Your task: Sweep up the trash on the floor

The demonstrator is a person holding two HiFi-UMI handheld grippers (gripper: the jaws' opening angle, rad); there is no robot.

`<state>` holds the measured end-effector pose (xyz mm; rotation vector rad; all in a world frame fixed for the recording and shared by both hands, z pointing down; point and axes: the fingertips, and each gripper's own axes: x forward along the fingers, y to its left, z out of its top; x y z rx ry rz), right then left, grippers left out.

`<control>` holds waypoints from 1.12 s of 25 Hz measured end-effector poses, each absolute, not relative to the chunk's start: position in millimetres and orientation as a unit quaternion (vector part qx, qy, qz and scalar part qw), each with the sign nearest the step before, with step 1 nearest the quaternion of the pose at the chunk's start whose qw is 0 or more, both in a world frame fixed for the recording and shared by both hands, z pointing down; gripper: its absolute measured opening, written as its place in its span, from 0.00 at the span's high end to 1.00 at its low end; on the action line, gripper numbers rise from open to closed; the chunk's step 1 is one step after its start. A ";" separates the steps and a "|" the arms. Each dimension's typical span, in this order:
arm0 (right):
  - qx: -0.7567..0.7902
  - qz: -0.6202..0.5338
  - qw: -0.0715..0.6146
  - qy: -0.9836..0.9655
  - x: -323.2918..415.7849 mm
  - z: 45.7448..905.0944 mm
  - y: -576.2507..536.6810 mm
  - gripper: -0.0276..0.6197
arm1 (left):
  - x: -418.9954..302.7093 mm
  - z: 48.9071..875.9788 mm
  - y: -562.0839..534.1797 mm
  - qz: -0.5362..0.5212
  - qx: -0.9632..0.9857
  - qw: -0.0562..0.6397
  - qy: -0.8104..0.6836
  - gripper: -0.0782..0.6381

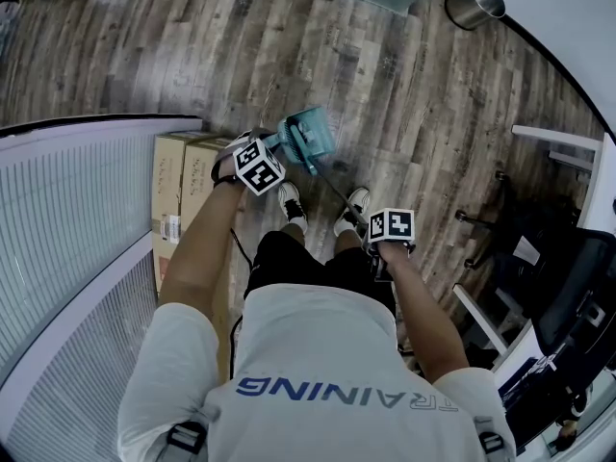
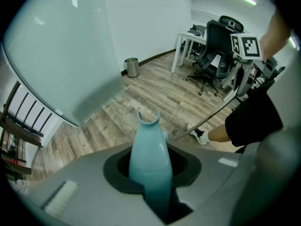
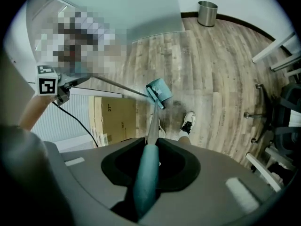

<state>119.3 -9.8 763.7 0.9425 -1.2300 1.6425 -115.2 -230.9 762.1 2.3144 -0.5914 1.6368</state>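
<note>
My left gripper (image 1: 276, 152) is shut on a teal handle (image 2: 148, 157) with a notched tip. From that gripper (image 3: 51, 86) a thin shaft runs down to the teal dustpan (image 1: 308, 138) on the wood floor, in front of the person's feet. My right gripper (image 1: 377, 234) is shut on a teal broom grip (image 3: 146, 178). Its metal shaft (image 3: 153, 124) slants down to the same teal pan (image 3: 160, 92). The brush end is hidden against the pan. In the left gripper view the right gripper (image 2: 244, 48) shows at the upper right. No loose trash stands out on the floor.
Flat cardboard boxes (image 1: 183, 191) lean against a white ribbed panel (image 1: 67, 219) at the left. A metal bin (image 1: 474, 3) stands by the far wall. An office chair (image 1: 558, 287) and a white desk (image 1: 558, 138) crowd the right. The person's shoes (image 1: 292, 203) are just behind the pan.
</note>
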 end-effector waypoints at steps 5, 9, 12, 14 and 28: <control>0.378 0.647 0.435 -0.500 114.0 761.0 -7.2 0.79 | -115.5 762.1 -230.6 0.561 0.793 0.122 -0.203 0.76; 0.390 0.641 0.430 -0.502 121.9 755.7 -6.1 0.79 | -114.8 762.8 -229.7 0.561 0.793 0.119 -0.204 0.76; 0.395 0.641 0.424 -0.504 126.8 748.8 -2.8 0.79 | -115.2 763.2 -228.4 0.563 0.792 0.120 -0.204 0.76; 0.398 0.641 0.418 -0.506 129.9 743.7 -0.8 0.79 | -116.8 763.7 -226.7 0.566 0.790 0.124 -0.202 0.76; 0.484 0.637 0.339 -0.495 185.3 719.6 -19.4 0.79 | -117.4 682.5 -250.6 0.412 0.821 0.201 -0.339 0.40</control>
